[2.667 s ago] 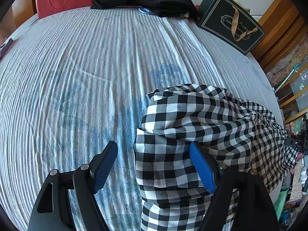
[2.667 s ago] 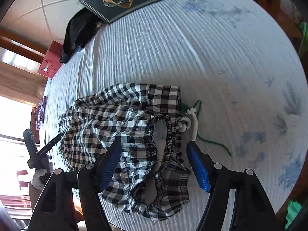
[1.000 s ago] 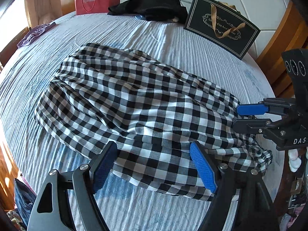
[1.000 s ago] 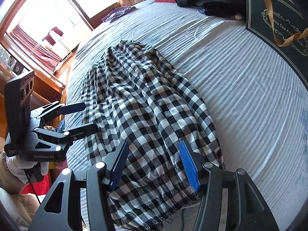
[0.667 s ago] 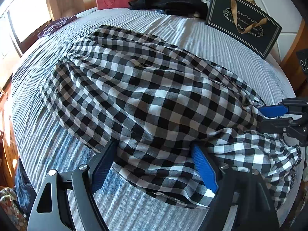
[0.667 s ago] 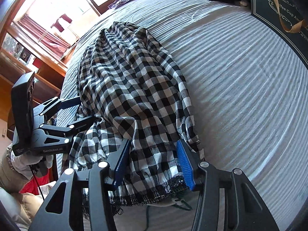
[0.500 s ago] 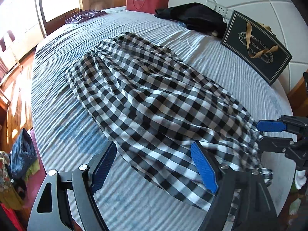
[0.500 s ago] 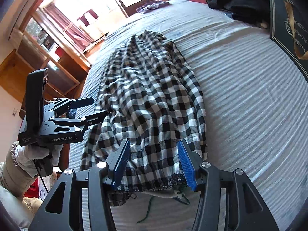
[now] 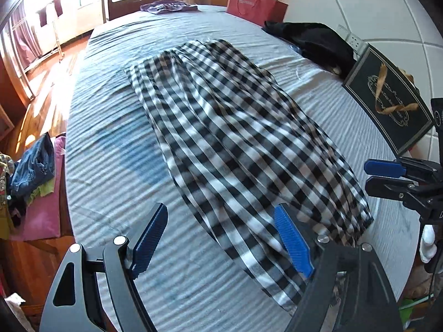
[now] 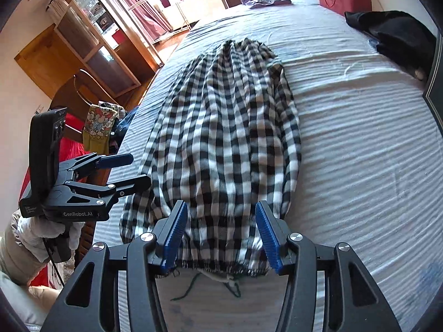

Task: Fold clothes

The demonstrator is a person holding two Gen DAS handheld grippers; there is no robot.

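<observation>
A black-and-white checked skirt (image 9: 235, 138) lies spread lengthwise on the grey-blue striped bed (image 9: 110, 144); it also shows in the right wrist view (image 10: 227, 144). Its gathered waistband, with a green drawstring (image 10: 191, 290), lies nearest me. My left gripper (image 9: 221, 240) is open and empty, above the skirt's left near edge. My right gripper (image 10: 220, 238) is open and empty, jaws either side of the waistband. Each gripper shows in the other's view: the right one (image 9: 387, 177), the left one (image 10: 124, 171).
A black garment (image 9: 313, 41), a dark gift bag (image 9: 387, 99) and a red paper bag (image 9: 254, 5) stand along the far side by the wall. A purple cloth (image 9: 166, 7) lies at the far end. Clothes (image 9: 33, 166) are piled beside the bed's left edge.
The skirt went from a bunched heap to spread out flat along the bed. Both grippers have pulled back from it toward the waistband end and stay open.
</observation>
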